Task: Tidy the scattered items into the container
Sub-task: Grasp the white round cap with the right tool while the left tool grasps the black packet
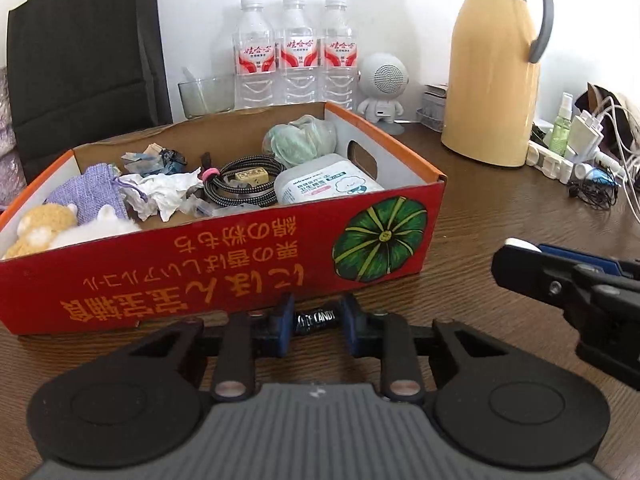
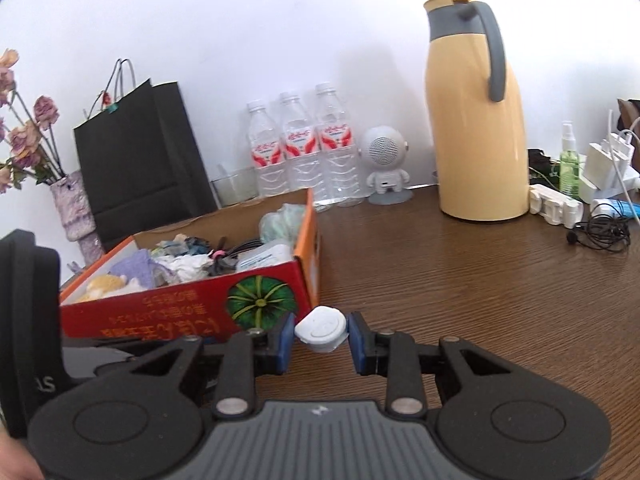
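A red cardboard box (image 1: 208,264) with a green pumpkin print stands on the brown table, holding several items: plush toys, a purple pouch, crumpled tissue, a coiled cable, a wipes pack. My left gripper (image 1: 315,322) sits low in front of the box's near wall, shut on a small black candy wrapper (image 1: 316,319). In the right wrist view my right gripper (image 2: 320,334) is shut on a small white rounded case (image 2: 322,328), just right of the box's (image 2: 160,316) near corner. The right gripper's fingers (image 1: 520,268) also show at the left view's right edge.
Behind the box stand three water bottles (image 1: 296,52), a glass bowl (image 1: 206,96), a black paper bag (image 1: 84,52) and a small white robot speaker (image 1: 382,88). A tall yellow thermos jug (image 1: 496,64) stands at the right, with chargers, cables and a spray bottle (image 1: 560,128) beyond it.
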Available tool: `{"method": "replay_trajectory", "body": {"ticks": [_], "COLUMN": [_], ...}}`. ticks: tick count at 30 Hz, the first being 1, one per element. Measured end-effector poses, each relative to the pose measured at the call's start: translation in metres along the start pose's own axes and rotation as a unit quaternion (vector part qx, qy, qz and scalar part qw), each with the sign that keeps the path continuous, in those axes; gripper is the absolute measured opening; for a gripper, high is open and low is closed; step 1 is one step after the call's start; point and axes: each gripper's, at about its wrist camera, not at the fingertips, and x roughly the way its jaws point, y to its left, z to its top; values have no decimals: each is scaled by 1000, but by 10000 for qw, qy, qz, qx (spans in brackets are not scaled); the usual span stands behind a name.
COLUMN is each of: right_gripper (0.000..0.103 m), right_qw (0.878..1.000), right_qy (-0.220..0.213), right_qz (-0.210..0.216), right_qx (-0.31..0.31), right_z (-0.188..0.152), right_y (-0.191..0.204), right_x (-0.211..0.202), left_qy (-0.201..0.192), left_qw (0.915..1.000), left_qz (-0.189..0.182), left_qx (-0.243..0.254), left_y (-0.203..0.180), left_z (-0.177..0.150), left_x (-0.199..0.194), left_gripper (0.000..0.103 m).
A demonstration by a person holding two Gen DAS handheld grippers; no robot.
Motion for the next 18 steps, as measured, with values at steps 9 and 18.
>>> {"method": "replay_trajectory", "body": {"ticks": [9,18], "right_gripper": [28,28], "right_qw": [9995,9926], "right_qy": [77,-108], "right_qz": [184,577], "right_qx": [-250,-1060], "right_z": [-6,-23], "right_y": [12,75], "right_x": [1,-44], "left_qy": [-612,-1265], "left_qw": [9977,9875], "left_qz": [265,811], "left_qx": [83,-477], "left_y": [10,51], "left_z": [-20,-44], "left_x": [-59,-159], "left_gripper": [22,22]}}
